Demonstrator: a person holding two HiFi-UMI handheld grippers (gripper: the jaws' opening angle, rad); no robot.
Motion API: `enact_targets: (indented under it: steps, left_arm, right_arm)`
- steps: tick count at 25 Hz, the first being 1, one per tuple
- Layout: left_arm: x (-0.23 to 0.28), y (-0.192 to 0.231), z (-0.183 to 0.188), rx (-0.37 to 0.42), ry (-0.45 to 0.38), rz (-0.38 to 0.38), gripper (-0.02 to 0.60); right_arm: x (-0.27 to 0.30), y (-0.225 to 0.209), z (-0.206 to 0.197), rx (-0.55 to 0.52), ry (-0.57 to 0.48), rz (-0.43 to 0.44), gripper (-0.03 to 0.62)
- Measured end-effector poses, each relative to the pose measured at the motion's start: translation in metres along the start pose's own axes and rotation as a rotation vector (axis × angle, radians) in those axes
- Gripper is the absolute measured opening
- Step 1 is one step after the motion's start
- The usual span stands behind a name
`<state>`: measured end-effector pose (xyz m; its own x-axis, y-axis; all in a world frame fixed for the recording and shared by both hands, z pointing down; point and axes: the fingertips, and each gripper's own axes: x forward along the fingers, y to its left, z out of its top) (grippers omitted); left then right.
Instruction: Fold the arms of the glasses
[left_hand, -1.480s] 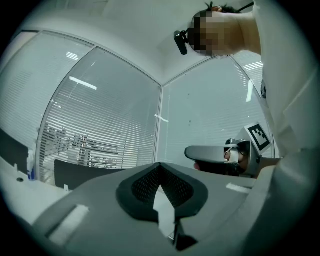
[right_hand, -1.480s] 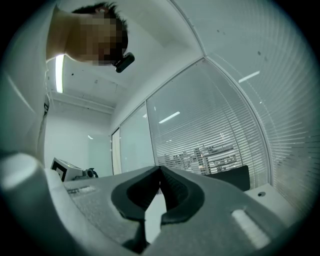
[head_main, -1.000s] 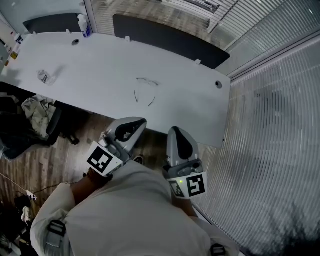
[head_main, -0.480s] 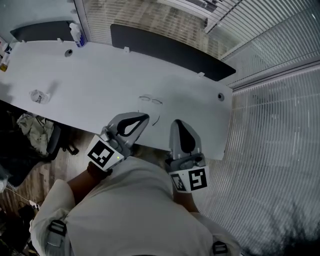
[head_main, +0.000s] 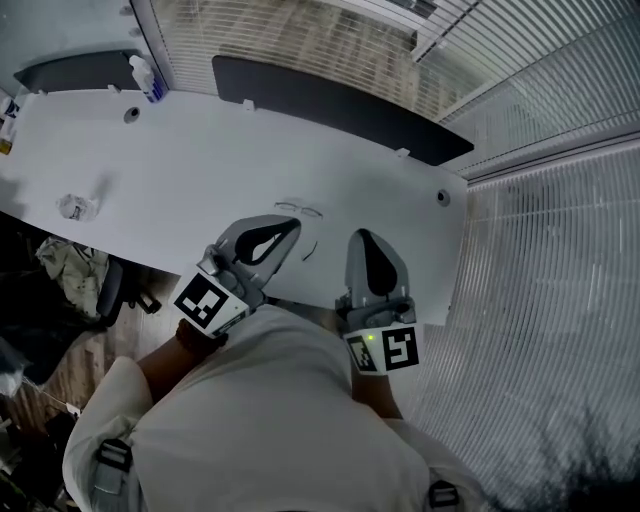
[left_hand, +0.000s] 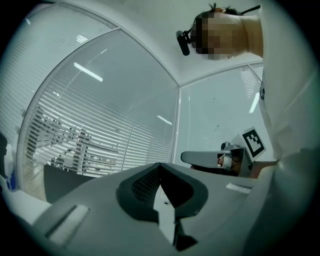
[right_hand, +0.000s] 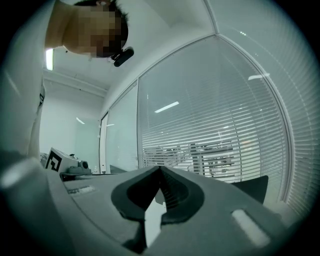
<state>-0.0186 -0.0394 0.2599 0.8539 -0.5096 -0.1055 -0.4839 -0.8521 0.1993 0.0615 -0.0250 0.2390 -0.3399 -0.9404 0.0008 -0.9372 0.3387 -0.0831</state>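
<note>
Glasses lie on the table, near its front edge, at 12 o'clock from the left gripper and 10 o'clock from the right gripper. Both grippers' fingers are pressed together, pinching nothing.

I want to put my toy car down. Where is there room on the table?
Most room: the bare table between the crumpled scrap and the glasses. A smaller patch lies between the glasses and the right hole. Crowded: the near edge, where the left gripper and right gripper hover by the glasses.
</note>
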Motion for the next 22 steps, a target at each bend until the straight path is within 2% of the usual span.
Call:
enact_targets:
  steps: [5, 12, 16, 18, 22]
  left_arm:
    - [0.017, -0.003, -0.012, 0.004, 0.042, 0.000, 0.003]
    - [0.023, -0.017, -0.058, -0.060, 0.139, 0.023, 0.003]
    - [0.019, -0.016, -0.074, -0.065, 0.167, 0.024, 0.003]
    - [0.018, -0.013, -0.082, -0.044, 0.191, 0.025, 0.003]
    - [0.026, -0.004, -0.101, 0.053, 0.266, -0.004, 0.003]
  right_arm:
    - [-0.002, -0.018, -0.011, 0.026, 0.038, -0.007, 0.000]
    - [-0.019, -0.029, -0.059, 0.095, 0.150, 0.021, 0.000]
    - [-0.023, -0.026, -0.080, 0.124, 0.188, 0.023, 0.000]
    - [-0.022, -0.027, -0.084, 0.120, 0.187, 0.027, 0.001]
    - [-0.016, -0.038, -0.088, 0.096, 0.181, 0.028, 0.000]
